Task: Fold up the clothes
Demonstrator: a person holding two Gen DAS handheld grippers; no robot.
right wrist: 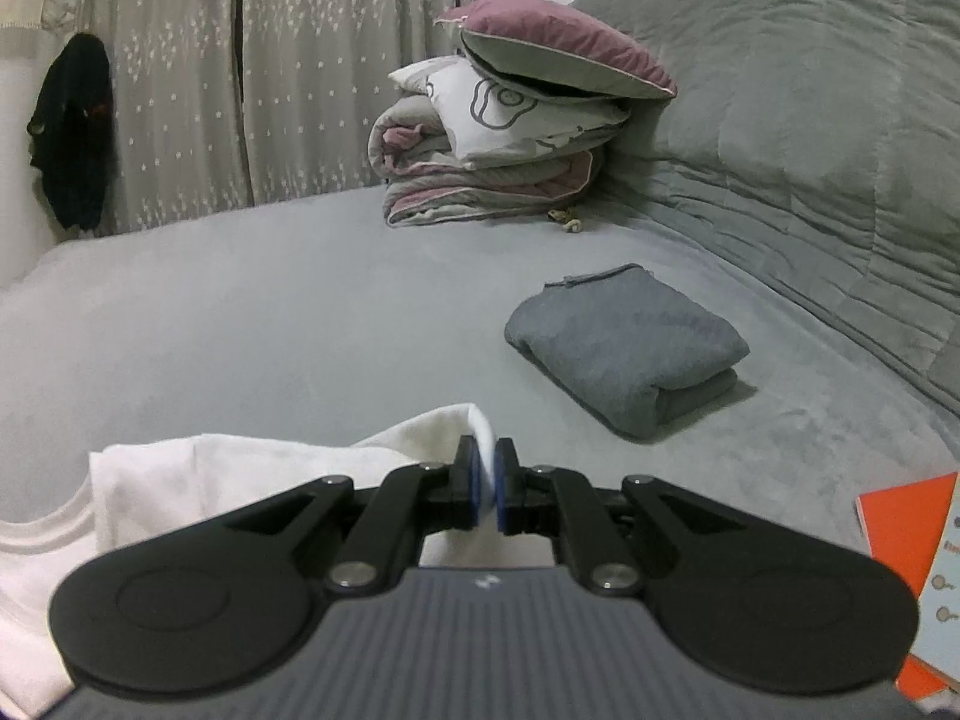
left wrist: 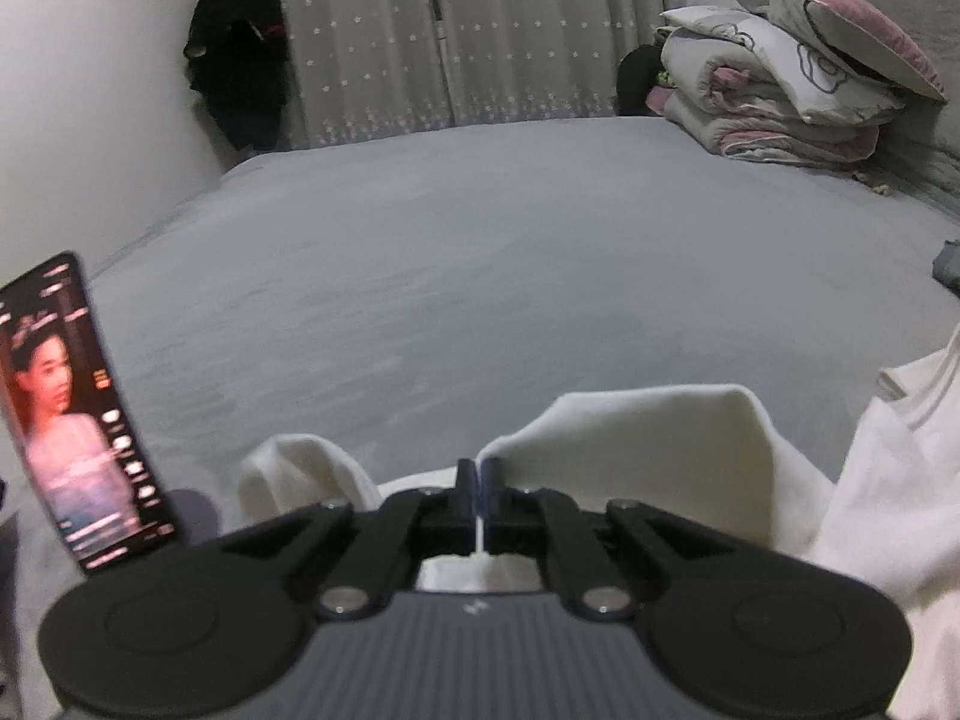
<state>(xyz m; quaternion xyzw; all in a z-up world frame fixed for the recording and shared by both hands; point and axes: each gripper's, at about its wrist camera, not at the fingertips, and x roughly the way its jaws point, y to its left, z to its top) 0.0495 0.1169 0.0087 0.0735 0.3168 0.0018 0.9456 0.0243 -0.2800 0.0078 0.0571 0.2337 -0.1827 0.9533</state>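
Observation:
A white garment (left wrist: 648,438) lies at the near edge of the grey bed (left wrist: 480,252). My left gripper (left wrist: 479,474) is shut on a fold of its fabric, which bunches up on both sides of the fingers. In the right wrist view the same white garment (right wrist: 180,480) spreads to the left, with a neckline edge at the lower left. My right gripper (right wrist: 487,468) is shut on another bunched edge of it, held a little above the bed (right wrist: 270,312).
A folded grey garment (right wrist: 630,348) lies on the bed ahead right. Stacked quilts and pillows (right wrist: 510,138) sit at the far end. A lit phone (left wrist: 78,414) stands at the left. An orange booklet (right wrist: 912,570) lies at the right. A dark garment (left wrist: 240,54) hangs by the curtain.

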